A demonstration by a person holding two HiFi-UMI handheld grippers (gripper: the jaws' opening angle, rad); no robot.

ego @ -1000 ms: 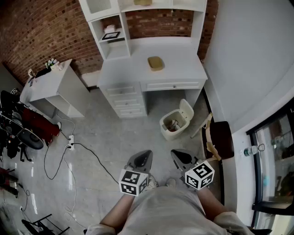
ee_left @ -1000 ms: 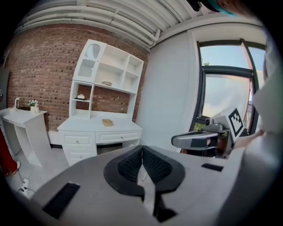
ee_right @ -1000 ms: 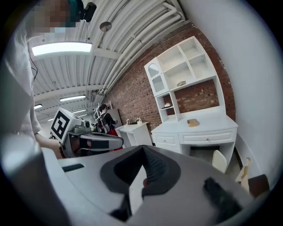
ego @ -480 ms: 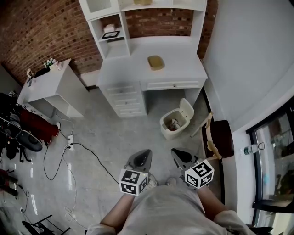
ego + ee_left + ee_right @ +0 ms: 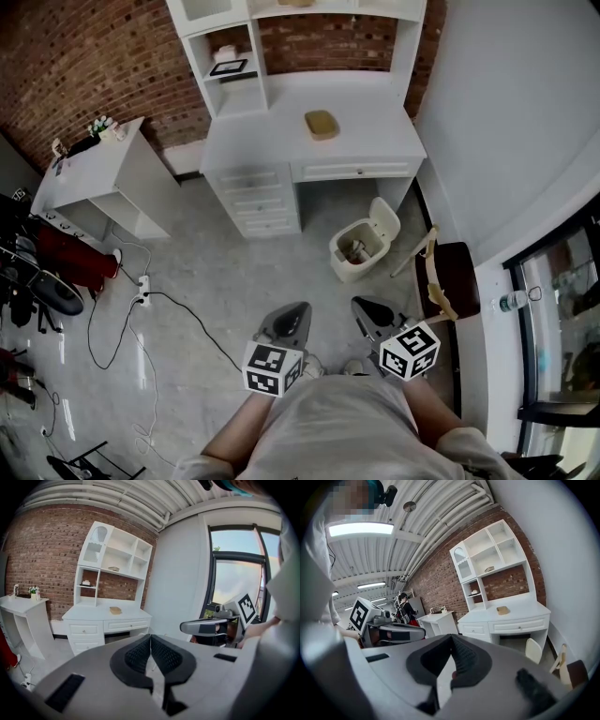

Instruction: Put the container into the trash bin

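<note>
A flat tan container point(image 5: 322, 125) lies on the white desk point(image 5: 356, 141) against the brick wall; it also shows in the left gripper view point(image 5: 115, 610) and the right gripper view point(image 5: 503, 610). A cream trash bin point(image 5: 359, 248) stands on the floor in front of the desk, lid tipped open, with some rubbish inside. My left gripper point(image 5: 298, 309) and right gripper point(image 5: 359, 305) are held side by side above the floor, well short of the bin and desk. Both are shut with nothing between their pads point(image 5: 161, 654).
A brown-seated chair point(image 5: 450, 281) stands right of the bin by the window wall. A small white side table point(image 5: 94, 178) is at the left, with dark equipment point(image 5: 37, 272) beyond it. A black cable point(image 5: 178, 314) runs across the grey floor.
Both grippers have edged slightly forward toward the desk along with the person. Their jaws stay shut.
</note>
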